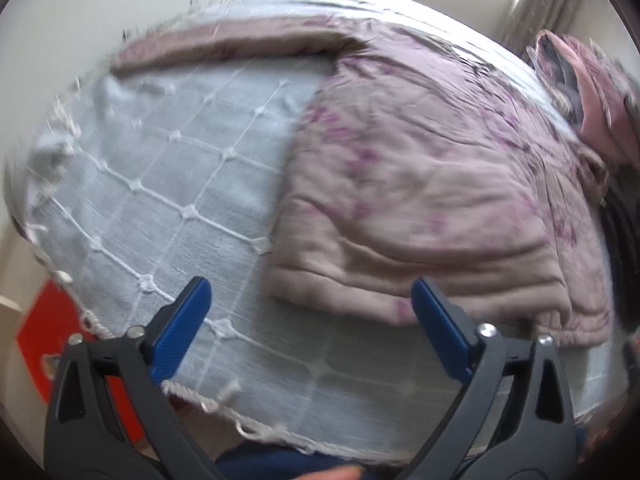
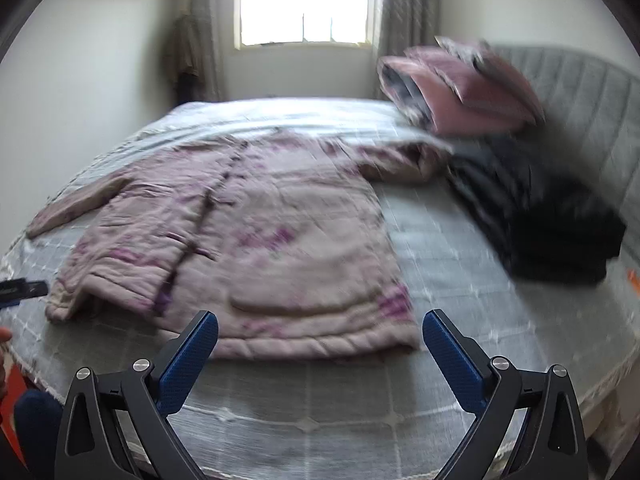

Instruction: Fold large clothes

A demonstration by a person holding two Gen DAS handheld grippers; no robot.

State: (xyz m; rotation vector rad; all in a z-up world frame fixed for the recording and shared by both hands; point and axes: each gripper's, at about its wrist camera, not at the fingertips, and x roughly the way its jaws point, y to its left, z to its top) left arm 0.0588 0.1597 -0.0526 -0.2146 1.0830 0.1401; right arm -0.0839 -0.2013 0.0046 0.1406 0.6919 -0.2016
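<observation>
A large quilted pink coat with purple flower print point(image 2: 256, 240) lies flat on the bed, hem toward me, one sleeve stretched out to the left point(image 2: 76, 204). It also shows in the left wrist view point(image 1: 432, 200), to the right. My left gripper point(image 1: 312, 300) is open and empty, just short of the hem's left corner. My right gripper point(image 2: 320, 332) is open and empty, hovering at the hem's near edge. The left gripper's tip point(image 2: 24, 289) shows at the left edge of the right wrist view.
The bed has a pale grey-blue gridded cover point(image 2: 440, 256) with a fringed edge point(image 1: 96, 324). Pink pillows point(image 2: 460, 84) and dark folded clothes point(image 2: 552, 224) lie by the grey headboard point(image 2: 592, 112). A window point(image 2: 304, 0) is behind. A red object point(image 1: 52, 340) lies on the floor.
</observation>
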